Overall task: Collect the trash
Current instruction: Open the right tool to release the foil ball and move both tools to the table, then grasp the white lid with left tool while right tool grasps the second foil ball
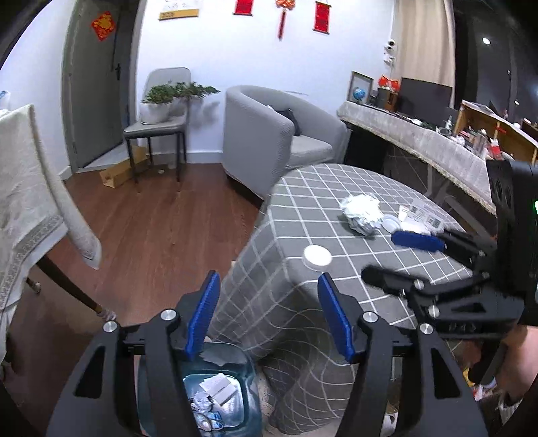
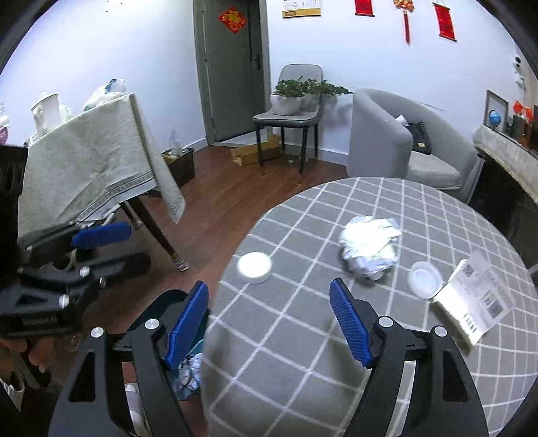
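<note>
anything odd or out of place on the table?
Only the trash: a crumpled paper wad, two loose white lids and a plastic-wrapped label packet near the edge. Nothing looks spilled or broken. Both grippers are open and empty.

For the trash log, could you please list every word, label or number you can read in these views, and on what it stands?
None reads clearly.
Packet on the checked table: printed codes, too small.
Left gripper body: pale lettering, too blurred.
Red door sign: gold character, blurred.
Red wall scrolls: unreadable.
Wall calendar: digits too small.
</note>
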Tool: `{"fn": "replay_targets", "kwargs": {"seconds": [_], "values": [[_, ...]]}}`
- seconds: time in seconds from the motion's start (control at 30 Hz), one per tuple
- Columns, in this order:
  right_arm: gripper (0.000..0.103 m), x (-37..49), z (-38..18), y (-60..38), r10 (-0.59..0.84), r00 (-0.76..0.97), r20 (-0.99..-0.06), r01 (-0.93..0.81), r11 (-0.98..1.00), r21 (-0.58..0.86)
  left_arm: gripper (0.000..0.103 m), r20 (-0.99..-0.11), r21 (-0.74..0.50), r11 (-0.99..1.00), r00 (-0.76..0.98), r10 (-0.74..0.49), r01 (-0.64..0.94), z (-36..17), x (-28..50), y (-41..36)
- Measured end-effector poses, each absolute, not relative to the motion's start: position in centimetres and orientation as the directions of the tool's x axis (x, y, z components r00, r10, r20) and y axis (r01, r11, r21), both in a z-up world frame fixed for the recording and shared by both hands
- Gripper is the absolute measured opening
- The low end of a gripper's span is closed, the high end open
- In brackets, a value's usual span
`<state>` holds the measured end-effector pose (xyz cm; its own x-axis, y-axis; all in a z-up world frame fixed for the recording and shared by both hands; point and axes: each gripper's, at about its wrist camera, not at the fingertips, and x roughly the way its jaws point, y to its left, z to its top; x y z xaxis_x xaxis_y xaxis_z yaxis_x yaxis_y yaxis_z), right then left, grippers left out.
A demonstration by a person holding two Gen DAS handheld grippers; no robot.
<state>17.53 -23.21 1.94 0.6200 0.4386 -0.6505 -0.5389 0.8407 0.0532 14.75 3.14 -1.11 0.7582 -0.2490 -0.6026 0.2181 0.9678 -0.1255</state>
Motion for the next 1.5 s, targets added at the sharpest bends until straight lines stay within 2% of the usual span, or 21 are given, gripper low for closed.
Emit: {"fn": "replay_targets", "kwargs": {"seconds": [0.33, 0.6, 1.03, 1.23, 1.4, 1.5], "values": [[0.079, 20.8, 1.5, -25.3, 0.393, 0.645, -0.655, -0.467, 0.881, 0.068, 0.061, -0.631, -0.134, 0.949, 0.714, -0.304, 0.285, -2.7, 17.0, 0.7], [0.085, 22.7, 1.4, -26.3, 0.365, 0.661, -0.656, -0.433, 0.899, 0.065, 0.053, -0.644, -0.118, 0.943, 0.699, -0.311, 0.311, -3.5, 18.6, -0.8], [0.086, 24.7, 0.6, -26.3, 0.354, 0.643, -0.679, -0.424, 0.903, 0.069, 0.047, -0.665, -0.088, 0.936, 0.68, -0.309, 0.339, -4.7, 20.5, -2.7], [0.089, 25.5, 0.5, -26.4, 0.348, 0.634, -0.69, -0.42, 0.905, 0.071, 0.042, -0.666, -0.085, 0.935, 0.678, -0.311, 0.345, -5.0, 21.0, -3.1], [0.089, 26.3, 0.1, -26.1, 0.343, 0.614, -0.711, -0.419, 0.905, 0.075, 0.033, -0.666, -0.066, 0.938, 0.684, -0.296, 0.341, -5.2, 21.4, -3.3], [0.089, 26.6, 0.0, -26.1, 0.35, 0.604, -0.716, -0.426, 0.901, 0.082, 0.033, -0.664, -0.069, 0.939, 0.686, -0.296, 0.338, -5.2, 21.5, -3.2]]}}
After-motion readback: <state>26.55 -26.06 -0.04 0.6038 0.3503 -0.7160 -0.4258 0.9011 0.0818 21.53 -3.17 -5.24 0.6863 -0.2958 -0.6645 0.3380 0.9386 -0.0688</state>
